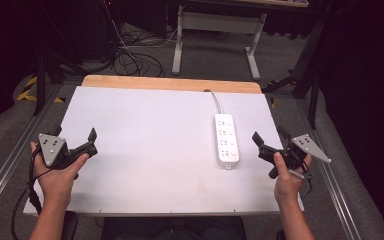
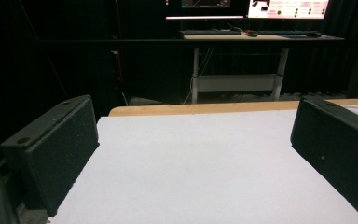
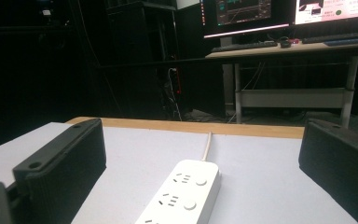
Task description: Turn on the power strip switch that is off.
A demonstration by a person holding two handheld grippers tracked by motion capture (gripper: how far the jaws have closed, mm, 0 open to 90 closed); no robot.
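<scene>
High view: white power strip (image 1: 227, 140) flat on table (image 1: 145, 150), left hand-held gripper (image 1: 91, 141) and right hand-held gripper (image 1: 270, 136) both released.

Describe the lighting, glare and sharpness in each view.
High view: the white table top is evenly lit, without harsh shadows, and the surrounding floor falls dark. Left gripper view: the near jaws look soft, the background is almost black, and the monitor glows overexposed. Right gripper view: the power strip is reasonably sharp, while the screens behind glare brightly.
</scene>
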